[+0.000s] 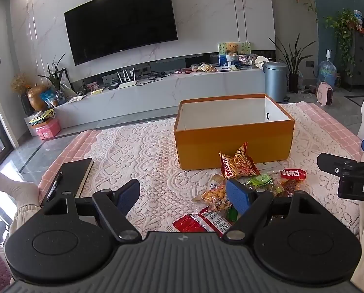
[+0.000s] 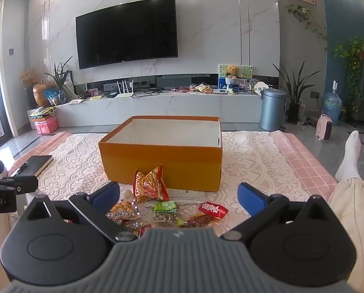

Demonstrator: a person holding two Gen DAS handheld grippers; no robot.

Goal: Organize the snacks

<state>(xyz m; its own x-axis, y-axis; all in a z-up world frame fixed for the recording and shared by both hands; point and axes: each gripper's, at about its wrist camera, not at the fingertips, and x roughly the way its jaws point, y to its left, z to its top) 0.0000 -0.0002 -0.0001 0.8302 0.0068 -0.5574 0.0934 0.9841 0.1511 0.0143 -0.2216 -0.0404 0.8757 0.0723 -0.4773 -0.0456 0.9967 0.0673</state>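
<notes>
An orange box (image 1: 233,144) (image 2: 162,161) with a white, empty inside stands open on the lace cloth. In front of it lies a heap of snack packets: a red and orange stick-snack bag (image 1: 238,164) (image 2: 149,185), a green packet (image 1: 261,180) (image 2: 166,207), a red packet (image 1: 293,173) (image 2: 212,208), a yellow packet (image 1: 215,195) (image 2: 122,211) and a flat red one (image 1: 201,222). My left gripper (image 1: 183,195) is open, low over the cloth left of the heap. My right gripper (image 2: 178,196) is open just behind the heap, nothing between its fingers.
A black notebook with a pen (image 1: 68,178) (image 2: 36,163) lies on the cloth at the left. A person's legs in white socks (image 1: 8,188) (image 2: 350,156) flank the cloth. A TV console (image 1: 157,92), a grey bin (image 1: 276,80) and plants stand beyond.
</notes>
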